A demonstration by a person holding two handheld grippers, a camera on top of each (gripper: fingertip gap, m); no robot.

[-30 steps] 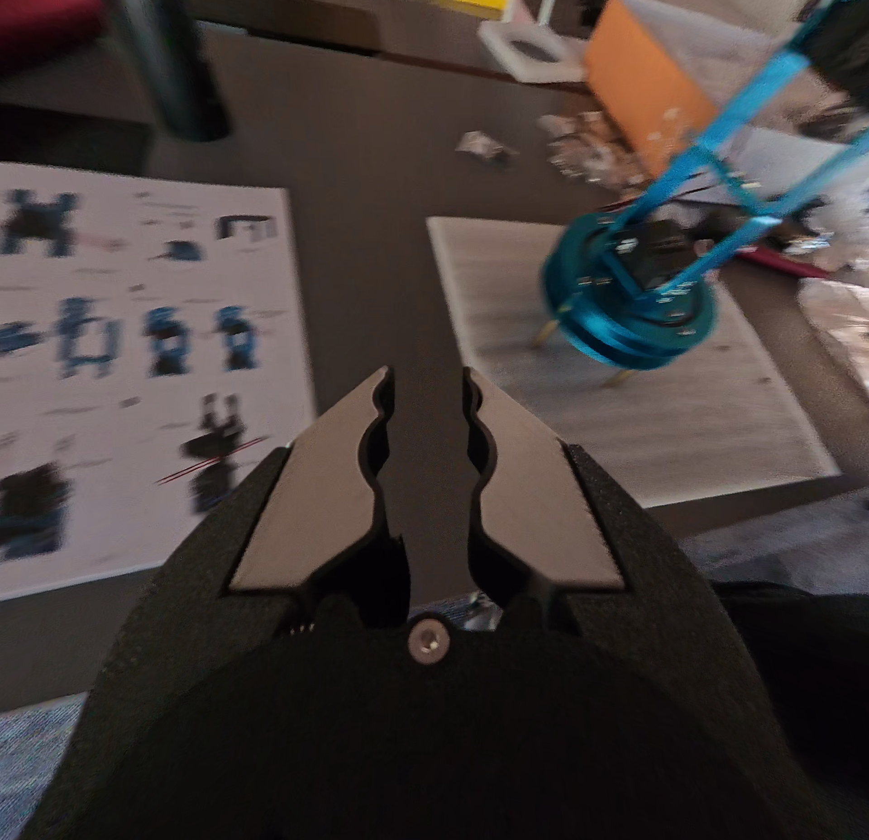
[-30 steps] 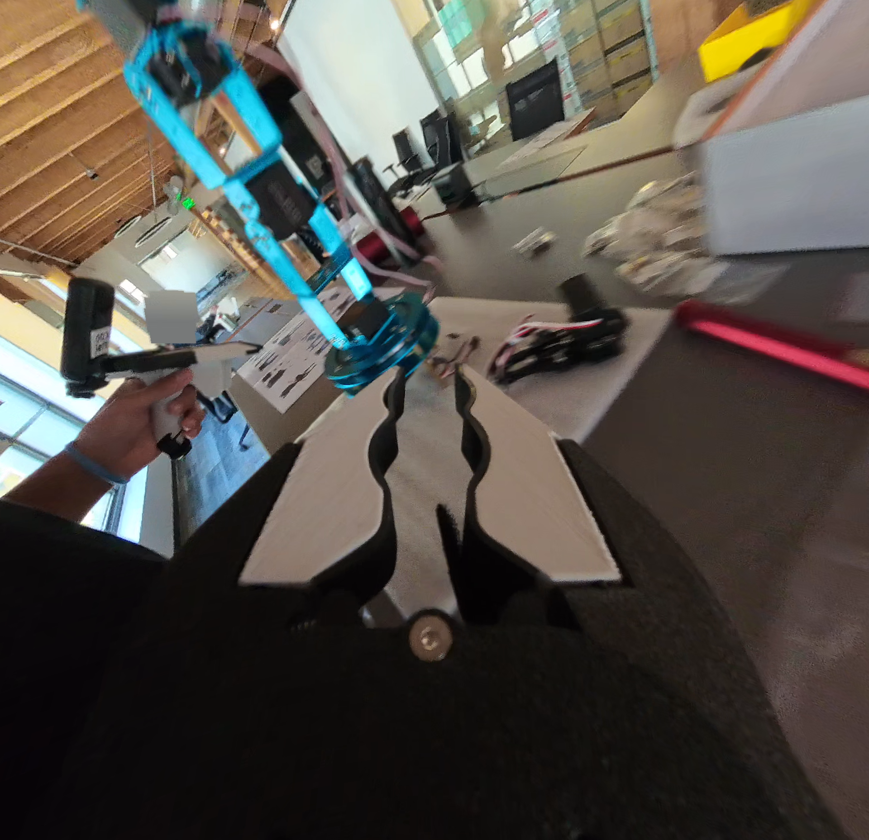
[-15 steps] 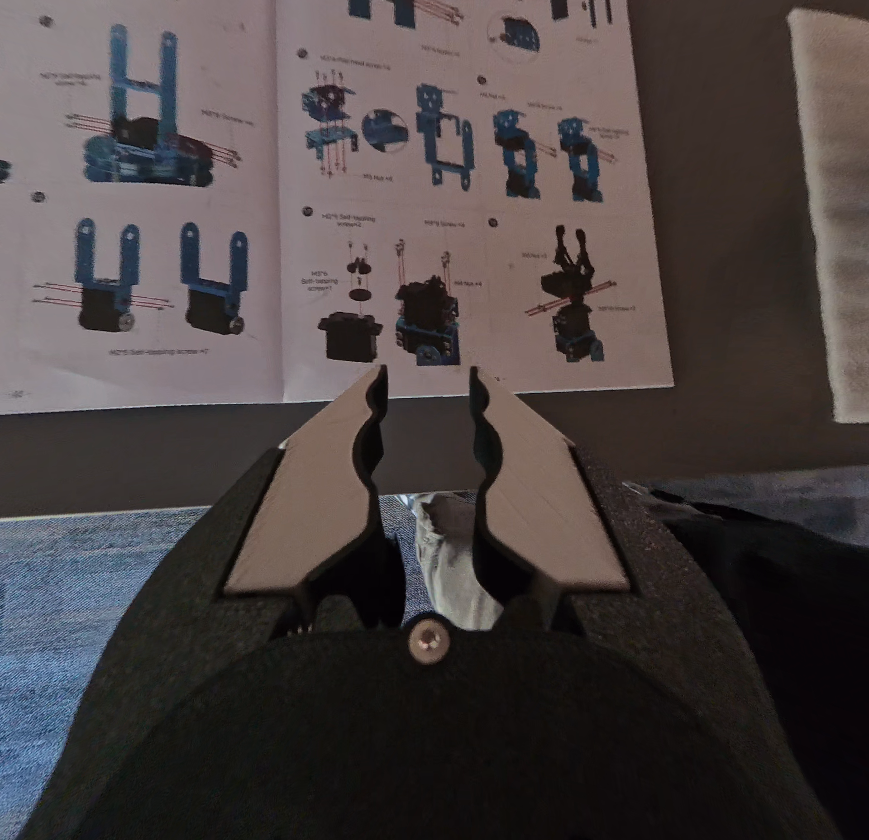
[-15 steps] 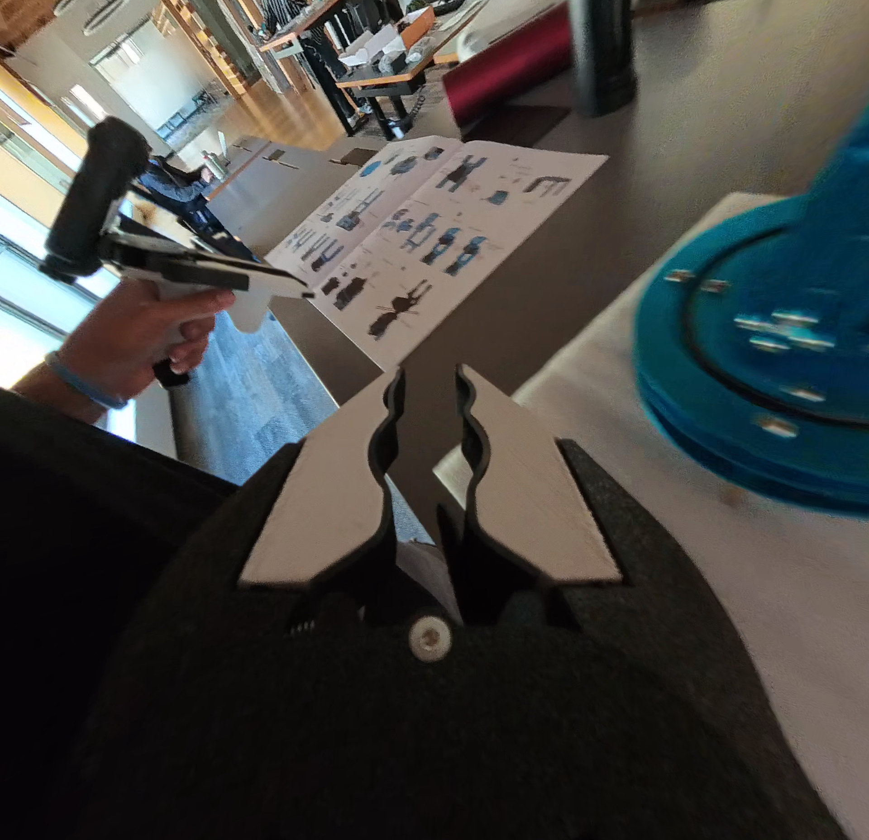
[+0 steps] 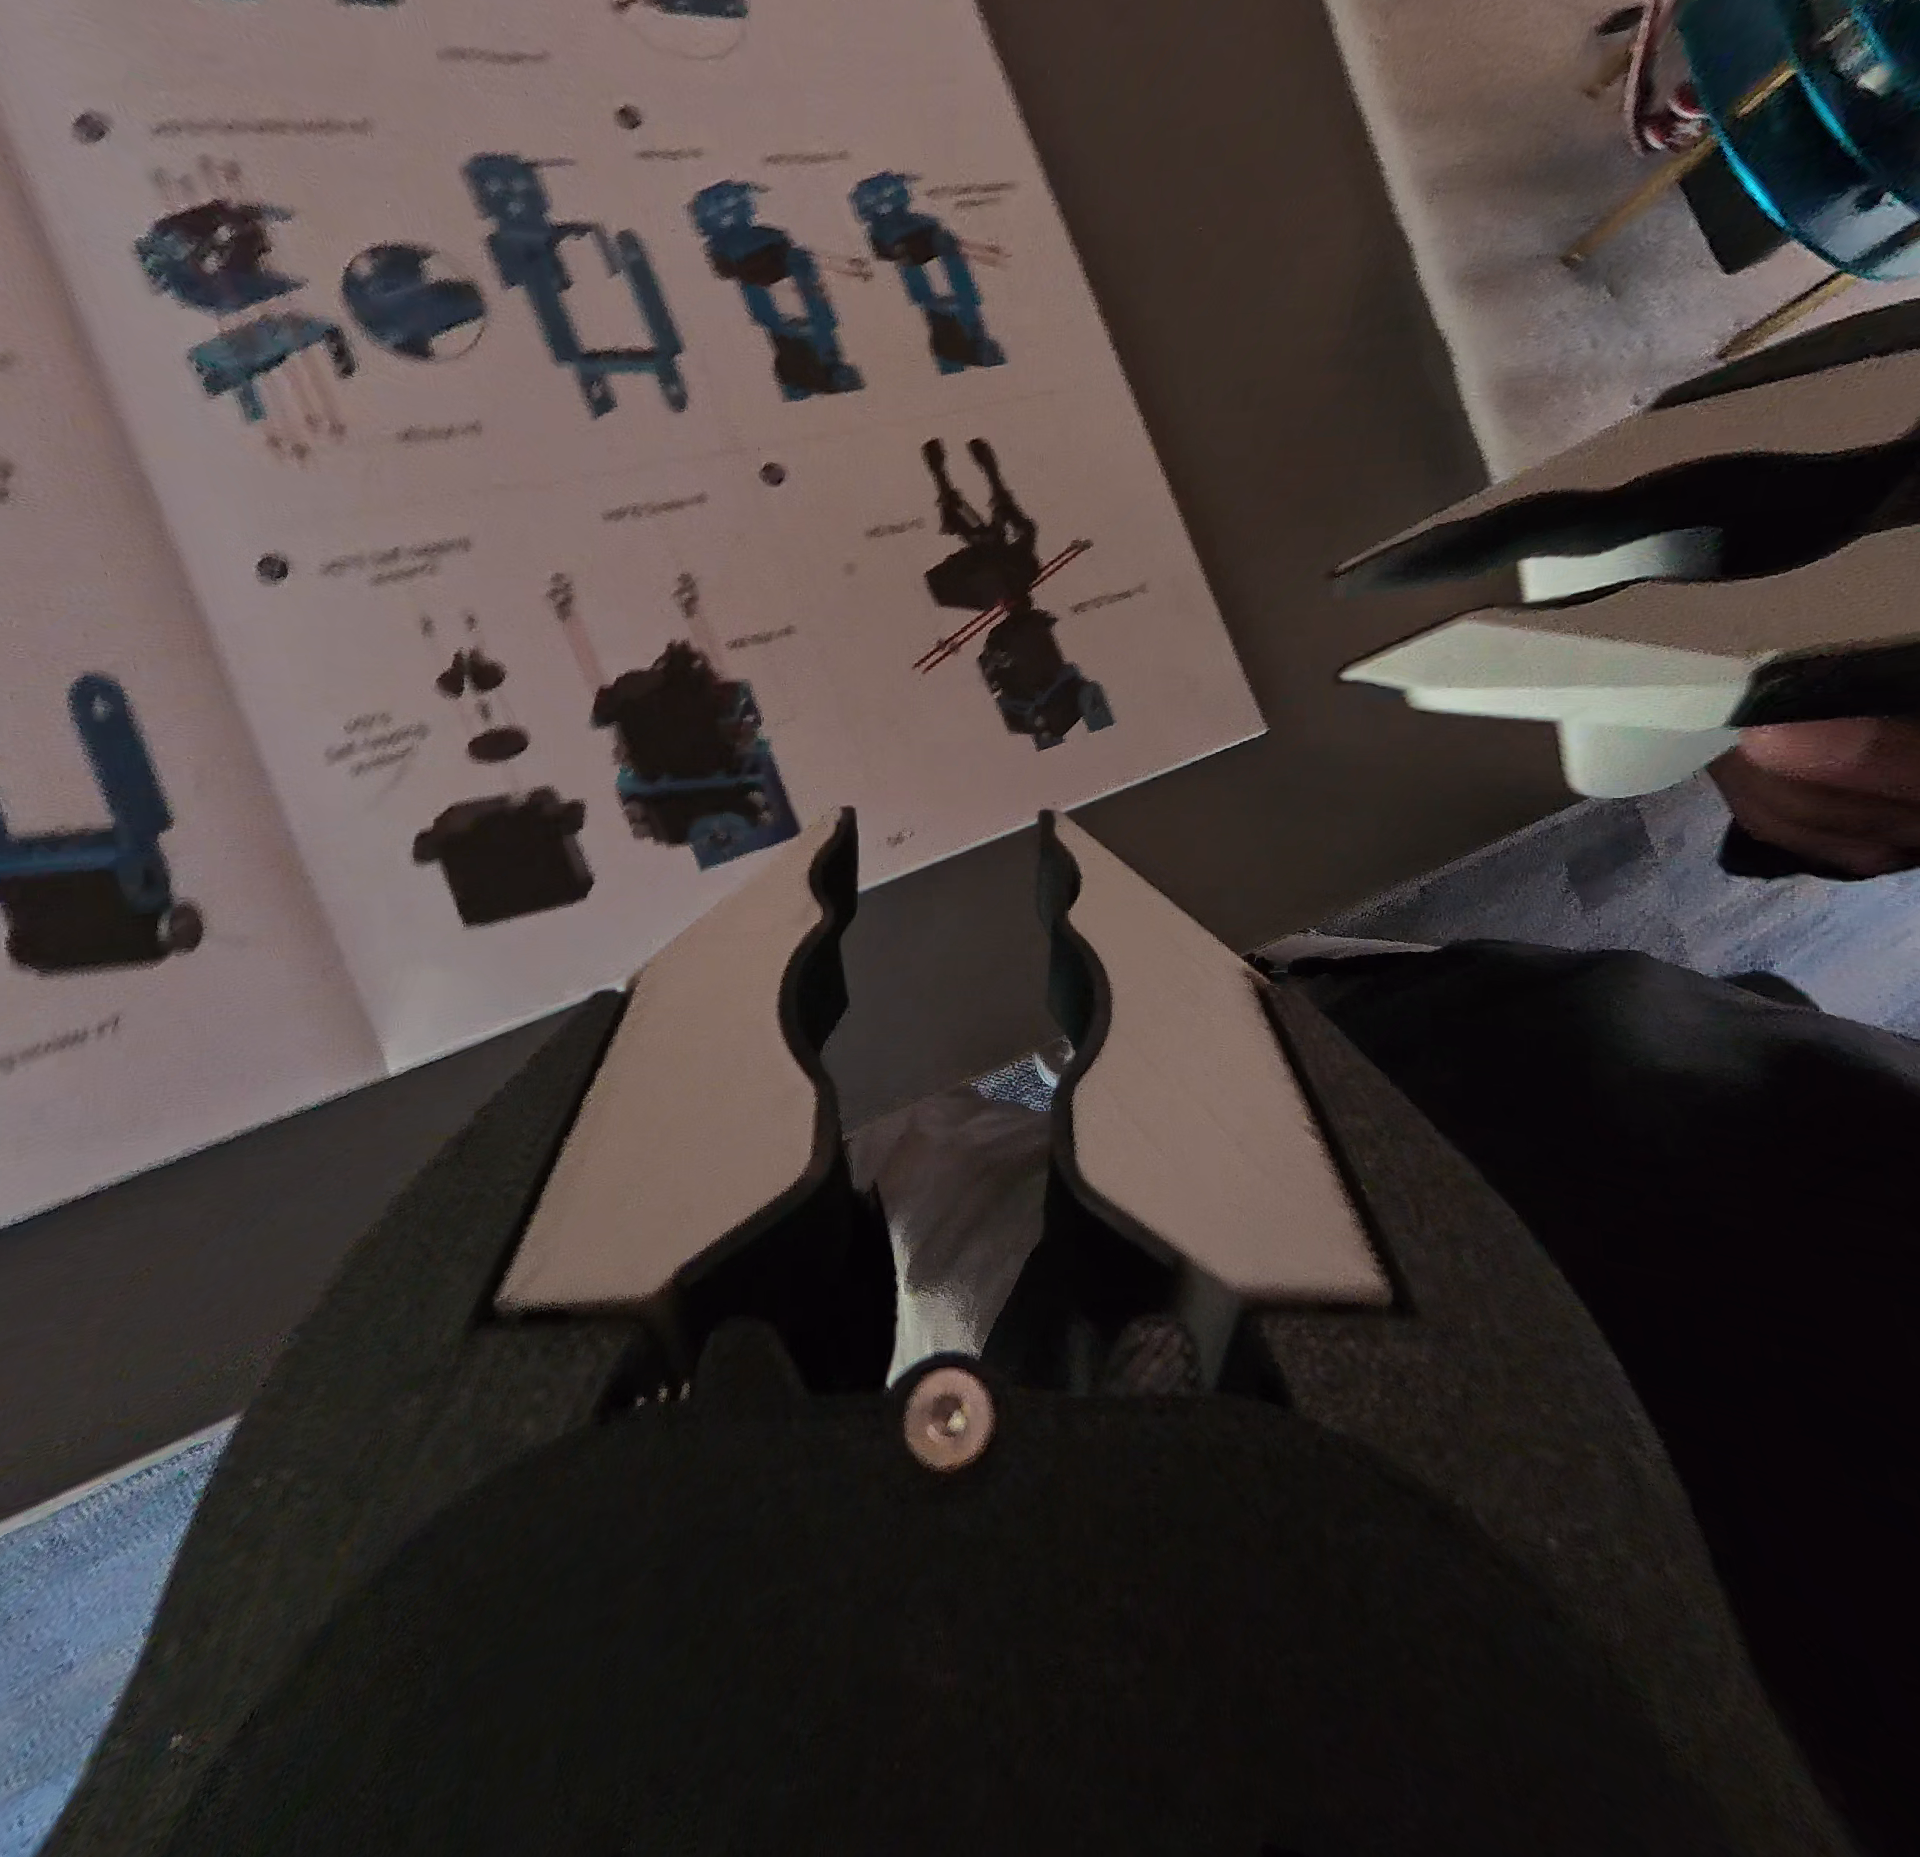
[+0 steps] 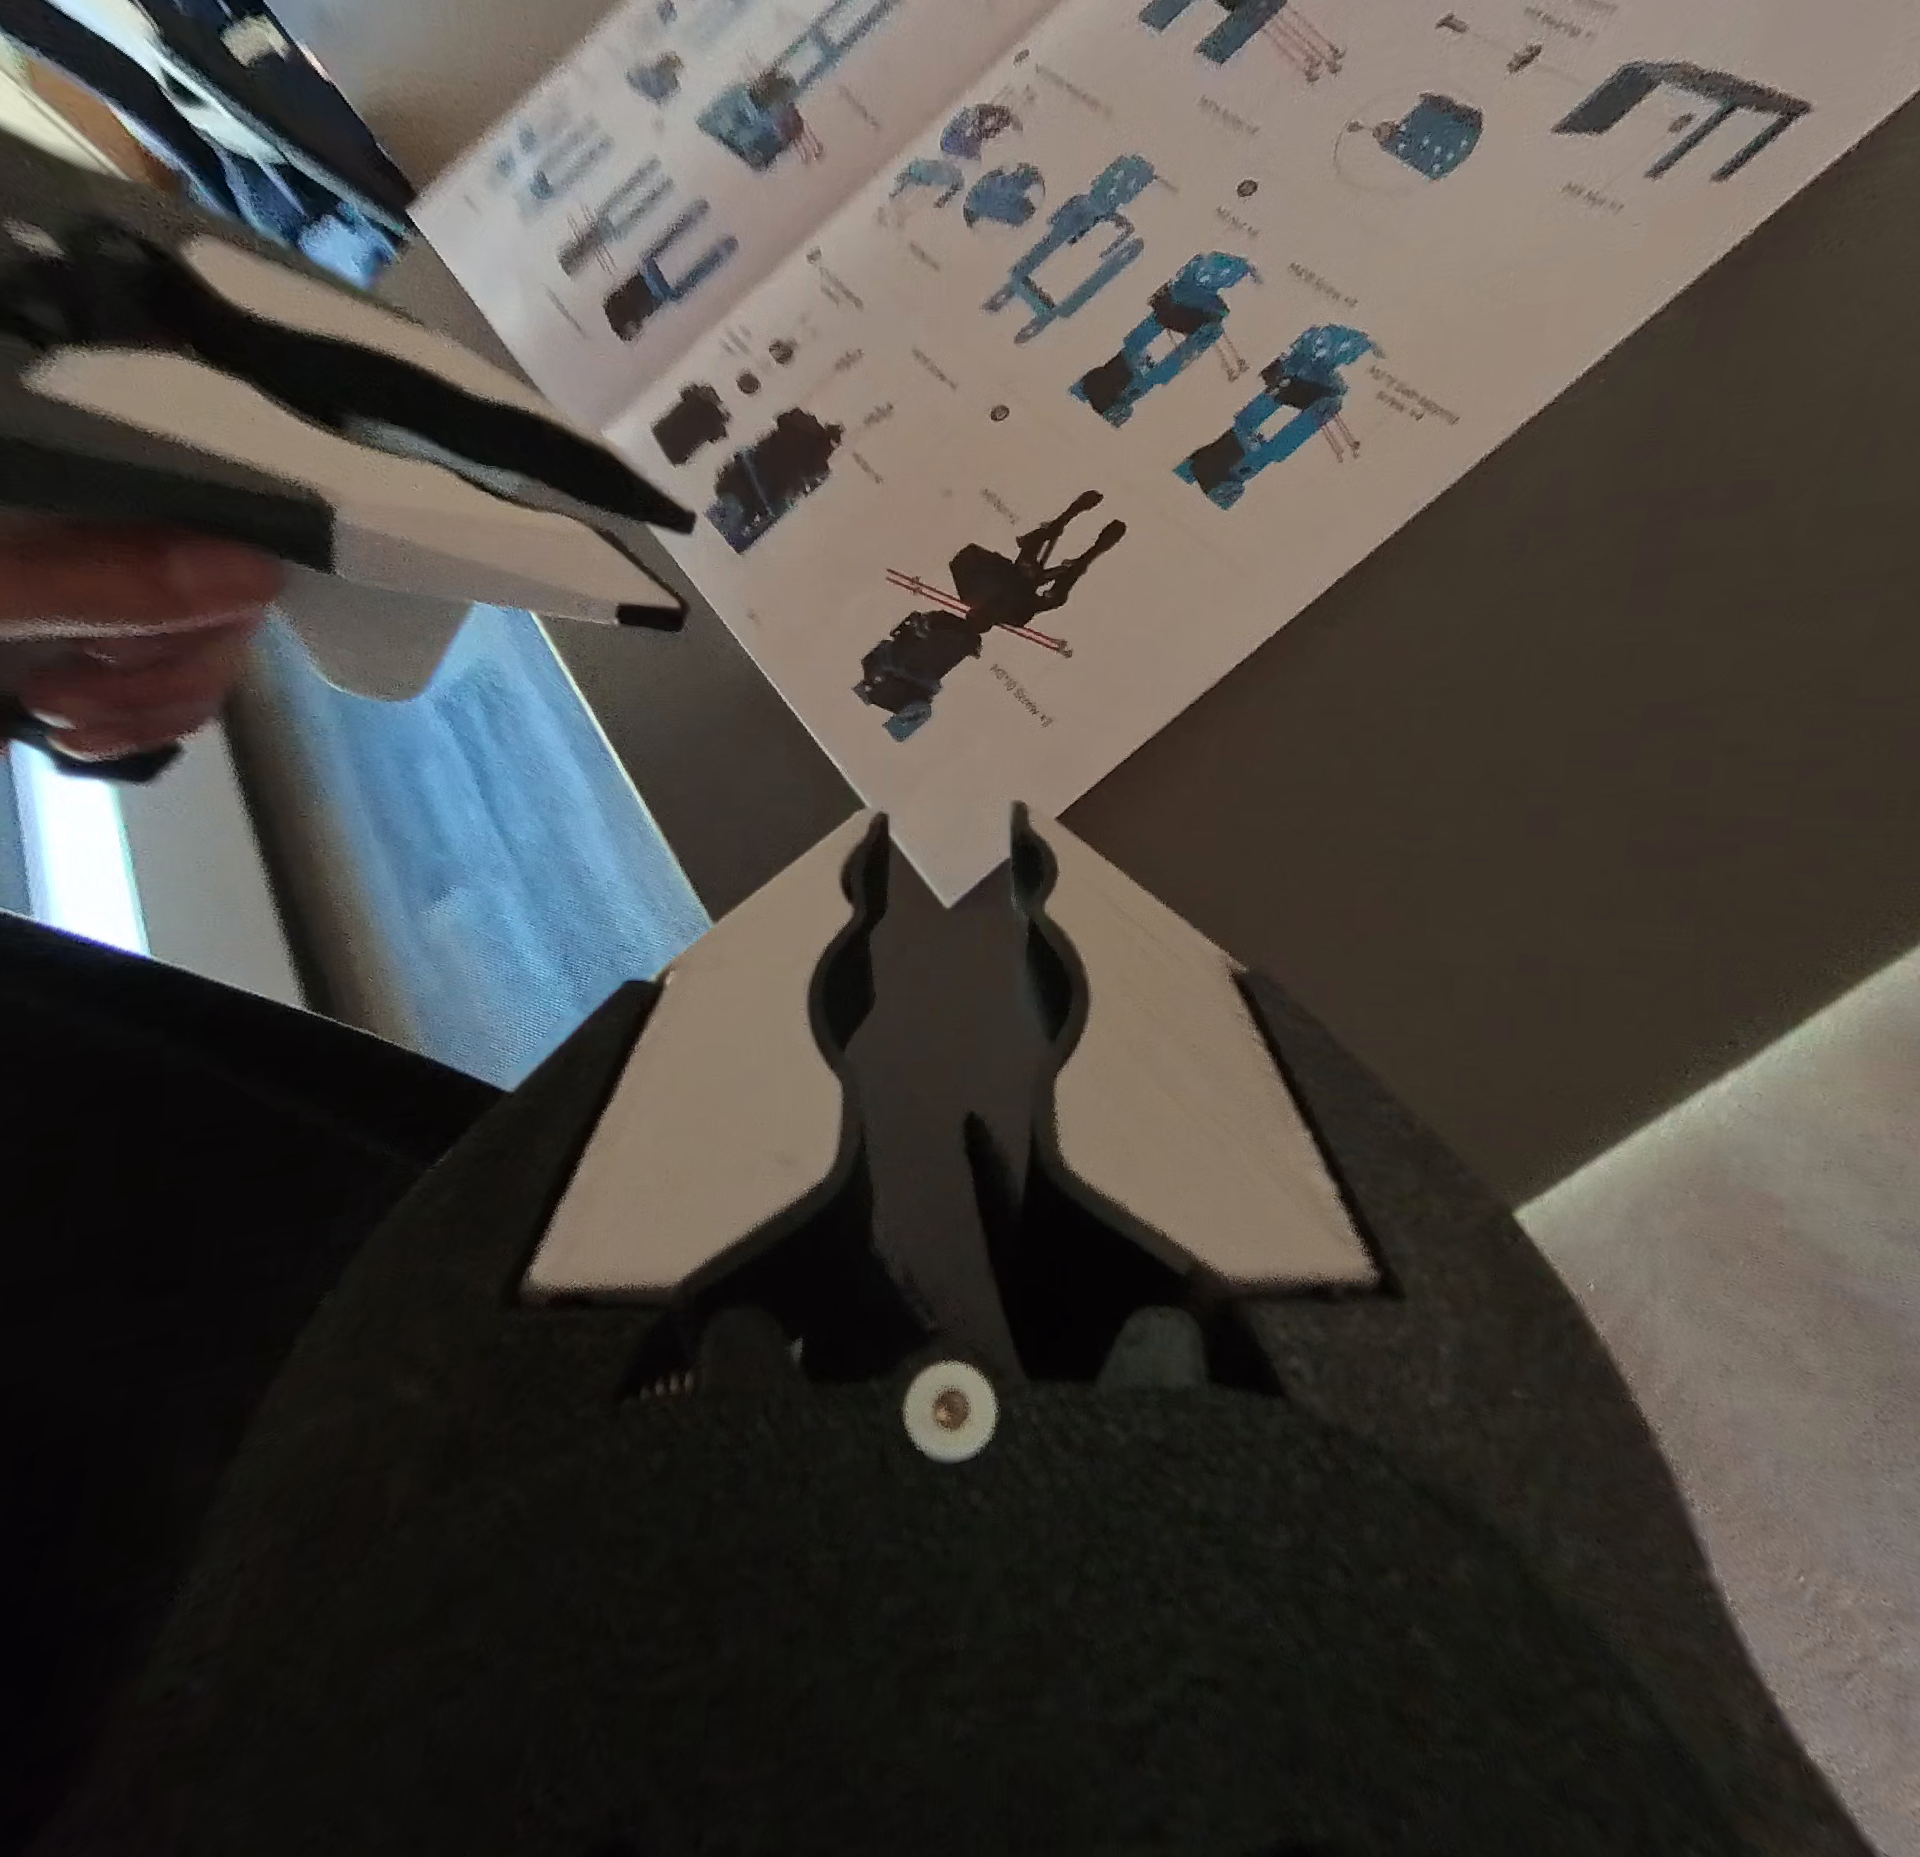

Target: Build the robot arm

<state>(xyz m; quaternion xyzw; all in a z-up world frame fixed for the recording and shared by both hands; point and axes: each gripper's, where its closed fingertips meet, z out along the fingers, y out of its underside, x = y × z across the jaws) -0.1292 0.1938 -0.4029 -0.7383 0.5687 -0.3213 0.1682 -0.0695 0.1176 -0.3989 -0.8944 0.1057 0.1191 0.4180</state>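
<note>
Two grippers hang above the near edge of a dark desk, and neither holds anything. Farthest left lies an open assembly booklet, flat on the desk, its white pages printed with pictures of blue brackets and black servo parts. The left gripper hovers just above the near right part of that booklet, jaws spread with only desk and page edge showing through the gap. To its right the right gripper points at the booklet's near corner, jaws also apart, the gap a little narrower, nothing between them. A hand grips the handle of the left gripper at the left edge of the right wrist view. Farther right a pale mat lies on the desk, and on it stands a blue metal turntable base with red and white wires beside it, well apart from both grippers.

As for progress, I can only judge that nothing is grasped and the booklet lies undisturbed; the blue assembly stands untouched on its mat.

The left wrist view alone shows the blue base, its wires and thin brass legs. The right wrist view alone shows the booklet's far left page and blue-grey carpet below the desk edge.
</note>
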